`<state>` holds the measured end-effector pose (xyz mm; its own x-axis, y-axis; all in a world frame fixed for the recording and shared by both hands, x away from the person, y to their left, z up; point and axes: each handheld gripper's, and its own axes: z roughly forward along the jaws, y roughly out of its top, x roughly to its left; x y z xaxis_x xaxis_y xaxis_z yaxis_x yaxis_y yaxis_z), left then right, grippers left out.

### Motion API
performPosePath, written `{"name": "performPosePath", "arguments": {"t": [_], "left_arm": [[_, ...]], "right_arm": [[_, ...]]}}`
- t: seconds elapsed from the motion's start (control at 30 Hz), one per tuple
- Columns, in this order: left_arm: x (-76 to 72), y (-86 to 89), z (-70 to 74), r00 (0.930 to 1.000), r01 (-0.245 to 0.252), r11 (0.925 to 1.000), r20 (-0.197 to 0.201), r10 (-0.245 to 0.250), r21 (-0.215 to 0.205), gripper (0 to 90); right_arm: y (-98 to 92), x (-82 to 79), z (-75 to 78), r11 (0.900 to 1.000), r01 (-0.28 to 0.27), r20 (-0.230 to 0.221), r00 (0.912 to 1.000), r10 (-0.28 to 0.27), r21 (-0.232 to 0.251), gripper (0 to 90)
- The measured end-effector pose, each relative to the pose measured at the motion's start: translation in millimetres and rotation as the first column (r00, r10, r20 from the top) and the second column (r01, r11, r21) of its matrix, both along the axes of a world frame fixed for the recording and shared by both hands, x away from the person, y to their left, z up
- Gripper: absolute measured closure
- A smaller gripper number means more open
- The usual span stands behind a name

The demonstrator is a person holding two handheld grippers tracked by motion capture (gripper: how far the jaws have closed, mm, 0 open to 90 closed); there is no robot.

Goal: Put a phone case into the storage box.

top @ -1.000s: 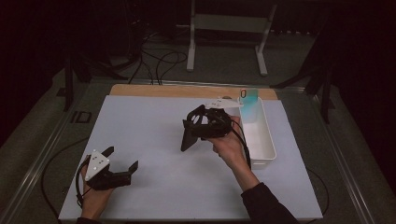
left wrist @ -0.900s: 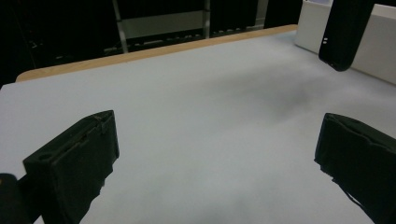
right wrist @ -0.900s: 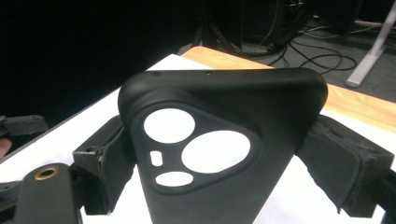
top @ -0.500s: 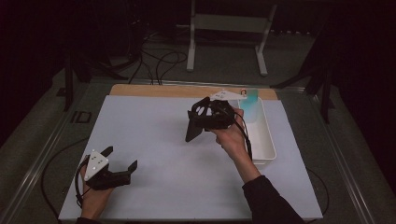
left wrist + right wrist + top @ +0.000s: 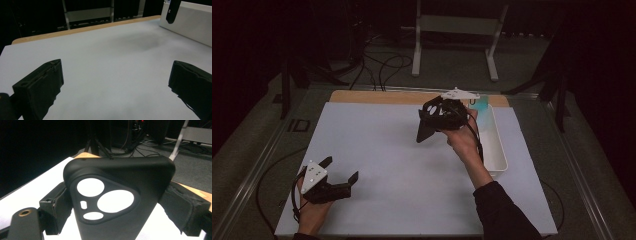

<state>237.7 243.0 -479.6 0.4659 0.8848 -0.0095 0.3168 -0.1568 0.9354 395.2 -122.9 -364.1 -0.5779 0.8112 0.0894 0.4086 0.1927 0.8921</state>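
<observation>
My right gripper is clamped on a black phone case, held in the air above the white mat just left of the white bin; the case's long axis slants down toward seven o'clock; my left gripper rests at seven o'clock on the mat, jaws apart and empty, well apart from the case, so I judge the right hand carries the next move.

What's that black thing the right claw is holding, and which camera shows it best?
The right gripper view: a black phone case sits close up between the jaws, its camera cutouts plain. The high view shows it as a small dark shape hanging from the raised right claw. The left gripper view catches a dark tip.
</observation>
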Motion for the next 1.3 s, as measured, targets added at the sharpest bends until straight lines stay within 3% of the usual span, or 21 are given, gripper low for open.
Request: {"name": "performPosePath", "arguments": {"t": [0.73,1.3], "left_arm": [[0.2,-1.0,-0.5,1.0,0.002,1.0,-0.002,-0.002,0.004,0.3],[0.4,-2.5,-1.2,1.0,0.005,1.0,-0.005,-0.005,0.007,0.3]], "right_arm": [[-29.1,26.3,12.0,0.995,0.098,0.051,0.994,-0.096,-0.032,14.9],[-48.8,39.9,15.8,0.983,0.175,0.055,0.9836,-0.172,-0.052,14.9]]}}
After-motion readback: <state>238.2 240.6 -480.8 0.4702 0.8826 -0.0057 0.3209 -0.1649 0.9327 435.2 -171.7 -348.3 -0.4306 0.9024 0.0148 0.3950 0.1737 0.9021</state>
